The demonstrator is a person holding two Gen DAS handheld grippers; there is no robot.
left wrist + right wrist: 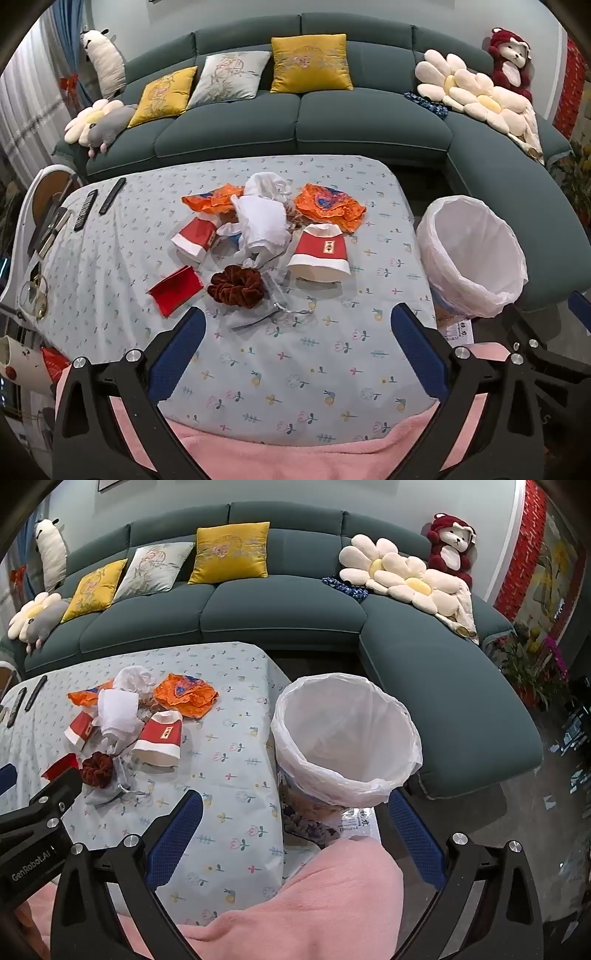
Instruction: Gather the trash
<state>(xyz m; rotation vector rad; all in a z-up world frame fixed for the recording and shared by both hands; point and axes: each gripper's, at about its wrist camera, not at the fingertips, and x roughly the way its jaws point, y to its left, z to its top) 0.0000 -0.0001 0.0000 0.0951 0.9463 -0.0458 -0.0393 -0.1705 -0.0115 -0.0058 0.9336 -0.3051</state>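
The left gripper [297, 349] has its two blue-padded fingers [177, 354] spread wide with nothing between them, low in the frame above the floral tablecloth [295, 376]. The right gripper [295, 830] is likewise spread wide and empty, its fingers [175, 834] framing the table edge and the base of the trash bin [347, 738]. The trash lies in a loose pile at the centre of the left wrist view: crumpled white tissue [262, 218], two crinkled orange wrappers [328, 205], two squashed red-and-white paper cups [319, 251], a flat red packet [175, 290] and a grey drawstring pouch [266, 310], with a ruffled dark red velvet scrunchie [236, 286] resting on the pouch. The bin stands just beside the table at centre right, lined with a thin, glossy white plastic bag [476, 251] folded over its rim. The right wrist view alone shows the bin's patterned lower wall [306, 812] and the potted plants [532, 664] at far right; the left wrist view alone shows the two dark remote controls [99, 201] at the table's upper left corner. A teal fabric sofa [332, 122] with yellow cushions [310, 62] spans the top. Pink fleece [295, 904] fills the bottom edge.
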